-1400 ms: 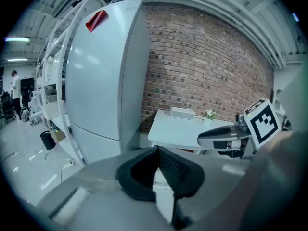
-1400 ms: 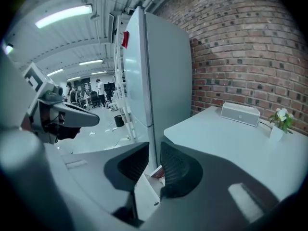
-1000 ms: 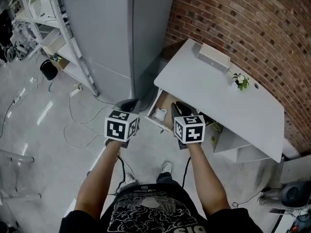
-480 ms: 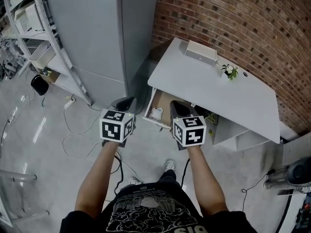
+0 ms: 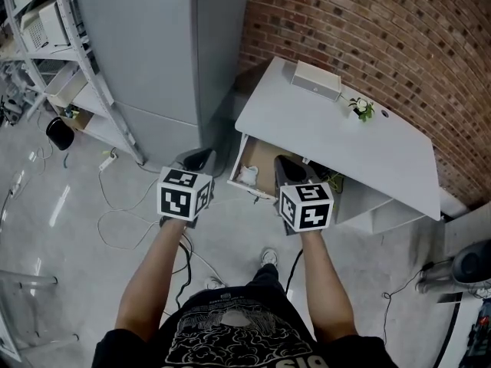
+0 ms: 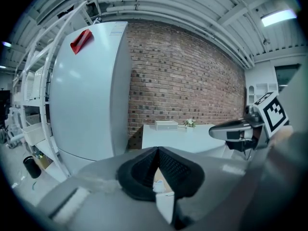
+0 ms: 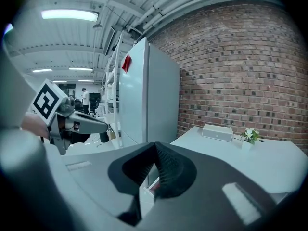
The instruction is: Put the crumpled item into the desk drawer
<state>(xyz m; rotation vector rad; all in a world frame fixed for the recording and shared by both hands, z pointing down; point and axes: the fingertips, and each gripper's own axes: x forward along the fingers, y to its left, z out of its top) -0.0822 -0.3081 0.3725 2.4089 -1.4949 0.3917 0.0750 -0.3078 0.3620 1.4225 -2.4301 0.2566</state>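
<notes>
The white desk [image 5: 337, 136] stands against the brick wall with its drawer [image 5: 261, 162] pulled open at the left end. A crumpled white item [image 5: 248, 176] lies inside the drawer, near its front left corner. My left gripper [image 5: 201, 158] hangs just left of the drawer, shut and empty; in the left gripper view [image 6: 157, 150] the crumpled item [image 6: 158, 186] shows beyond the closed pads. My right gripper [image 5: 285, 164] hovers over the drawer's right part, shut with nothing in it [image 7: 155, 148]. Neither gripper touches the item.
A tall grey cabinet [image 5: 146, 52] stands left of the desk, with metal shelving [image 5: 54, 44] beyond it. A white box [image 5: 316, 80] and a small plant [image 5: 360, 108] sit at the desk's back. Cables [image 5: 115, 205] trail over the floor, and a black bin [image 5: 57, 133] is nearby.
Both grippers stay shut in front of the drawer. The right gripper has drifted slightly right and lower in view. The crumpled item has not moved.
</notes>
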